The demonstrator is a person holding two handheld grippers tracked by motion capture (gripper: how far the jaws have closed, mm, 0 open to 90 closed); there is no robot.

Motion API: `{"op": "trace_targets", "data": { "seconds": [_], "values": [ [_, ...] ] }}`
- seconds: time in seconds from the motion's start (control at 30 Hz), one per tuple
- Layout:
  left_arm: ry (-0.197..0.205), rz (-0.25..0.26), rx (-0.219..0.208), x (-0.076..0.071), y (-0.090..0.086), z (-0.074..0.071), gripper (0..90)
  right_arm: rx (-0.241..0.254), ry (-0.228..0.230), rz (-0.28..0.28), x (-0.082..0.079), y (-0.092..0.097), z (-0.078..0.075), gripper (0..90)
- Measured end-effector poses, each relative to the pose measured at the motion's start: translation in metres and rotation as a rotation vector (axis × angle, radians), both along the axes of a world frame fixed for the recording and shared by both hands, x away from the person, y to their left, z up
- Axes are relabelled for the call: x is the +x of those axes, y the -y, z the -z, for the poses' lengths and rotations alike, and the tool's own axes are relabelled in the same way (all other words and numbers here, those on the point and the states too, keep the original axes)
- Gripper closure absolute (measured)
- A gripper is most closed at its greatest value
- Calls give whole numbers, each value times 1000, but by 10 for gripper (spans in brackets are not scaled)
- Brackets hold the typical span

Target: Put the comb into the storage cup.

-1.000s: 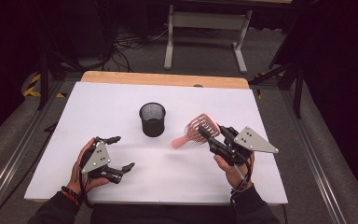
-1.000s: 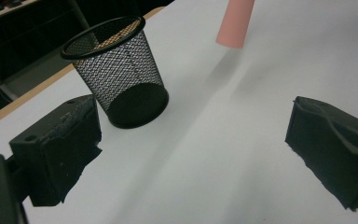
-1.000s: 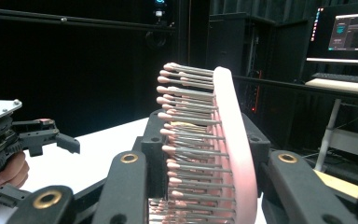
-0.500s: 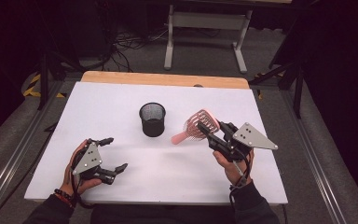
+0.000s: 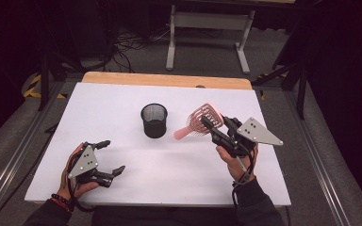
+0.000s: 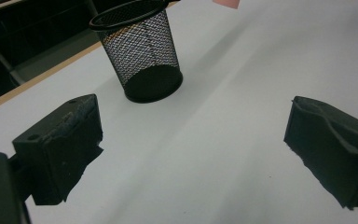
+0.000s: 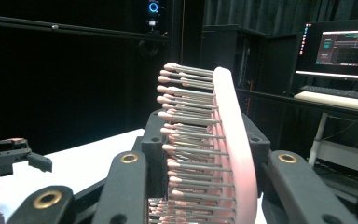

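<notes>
A pink hairbrush (image 5: 199, 120) hangs above the white table (image 5: 122, 101), handle toward the black mesh cup (image 5: 154, 120). My right gripper (image 5: 211, 126) is shut on the brush head; in the right gripper view the bristles and pink back (image 7: 230, 144) stand between the jaws. My left gripper (image 5: 111, 157) rests open near the table's front left. The left gripper view has nothing between its black pads (image 6: 60, 144), with the mesh cup (image 6: 140, 51) upright beyond them and a pink scrap of the hairbrush (image 6: 226, 3) at the top edge.
A wooden strip (image 5: 167, 80) edges the table's far side. A metal stand (image 5: 207, 21) and cables lie on the floor behind. The right gripper view catches a lit monitor (image 7: 347, 49) off to the side and the left gripper (image 7: 9, 154) farther off.
The right gripper has lifted the hairbrush slightly up and toward the cup. The left hand has drawn back a little toward the front edge.
</notes>
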State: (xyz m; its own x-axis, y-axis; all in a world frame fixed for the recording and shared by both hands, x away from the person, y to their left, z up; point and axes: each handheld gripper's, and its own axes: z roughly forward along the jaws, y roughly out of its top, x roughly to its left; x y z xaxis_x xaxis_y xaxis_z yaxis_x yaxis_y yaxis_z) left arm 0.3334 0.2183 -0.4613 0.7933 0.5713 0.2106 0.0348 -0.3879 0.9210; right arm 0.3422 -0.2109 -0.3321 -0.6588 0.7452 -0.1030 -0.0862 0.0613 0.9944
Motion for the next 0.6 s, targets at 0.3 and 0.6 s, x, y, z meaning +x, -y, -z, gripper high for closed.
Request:
{"op": "trace_targets", "data": {
  "seconds": [0.3,0.6],
  "values": [
    [-3,-3,4,-2,-3,2,50,10,-5,0,6,-2,-7,634],
    [-6,1,3,-2,-2,2,50,7,2,3,10,-5,-12,635]
  ]
}}
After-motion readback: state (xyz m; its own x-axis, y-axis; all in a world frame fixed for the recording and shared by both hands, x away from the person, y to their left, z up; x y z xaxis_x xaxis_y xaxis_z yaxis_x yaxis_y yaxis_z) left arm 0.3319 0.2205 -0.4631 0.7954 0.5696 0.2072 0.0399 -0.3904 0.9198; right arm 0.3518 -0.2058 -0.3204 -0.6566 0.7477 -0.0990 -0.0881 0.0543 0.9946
